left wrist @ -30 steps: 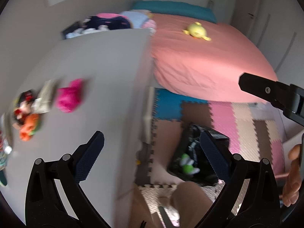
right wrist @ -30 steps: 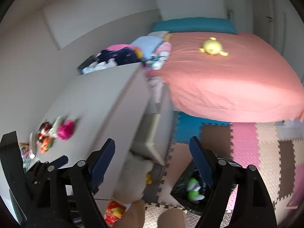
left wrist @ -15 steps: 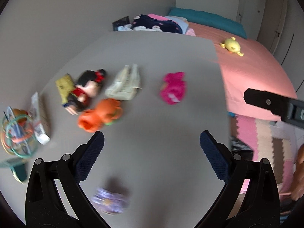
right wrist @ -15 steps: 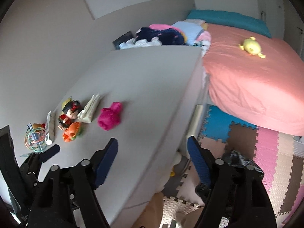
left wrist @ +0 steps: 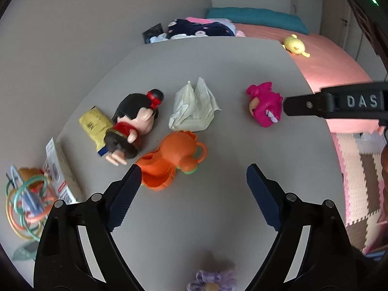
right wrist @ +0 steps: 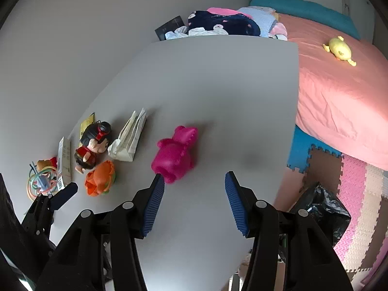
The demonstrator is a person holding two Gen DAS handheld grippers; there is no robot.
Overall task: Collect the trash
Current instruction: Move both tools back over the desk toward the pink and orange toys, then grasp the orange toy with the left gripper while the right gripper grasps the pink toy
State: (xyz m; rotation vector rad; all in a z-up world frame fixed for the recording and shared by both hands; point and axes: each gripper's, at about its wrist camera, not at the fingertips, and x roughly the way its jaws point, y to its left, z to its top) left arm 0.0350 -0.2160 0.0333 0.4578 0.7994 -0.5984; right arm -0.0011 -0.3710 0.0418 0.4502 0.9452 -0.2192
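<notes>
The black trash bag [right wrist: 322, 208] sits on the floor mats right of the table [right wrist: 218, 92], its contents hidden. Crumpled paper [left wrist: 194, 106] lies on the table among toys. The left gripper [left wrist: 191, 184] and right gripper [right wrist: 194, 189] are both closing on nothing.

— What sort of place was it?
— A child's bedroom in a home. A bed [right wrist: 339, 92] with a salmon-pink sheet and a teal pillow [right wrist: 303, 7] stood beyond the far right corner of a grey table [right wrist: 218, 84].
— Anything else?
— Foam puzzle mats [right wrist: 351, 181] in pink, blue and brown covered the floor. Toys lay along the table's left edge: a doll [left wrist: 131, 126], an orange toy [left wrist: 174, 160]. Folded clothes [right wrist: 223, 23] were piled past its far edge.
</notes>
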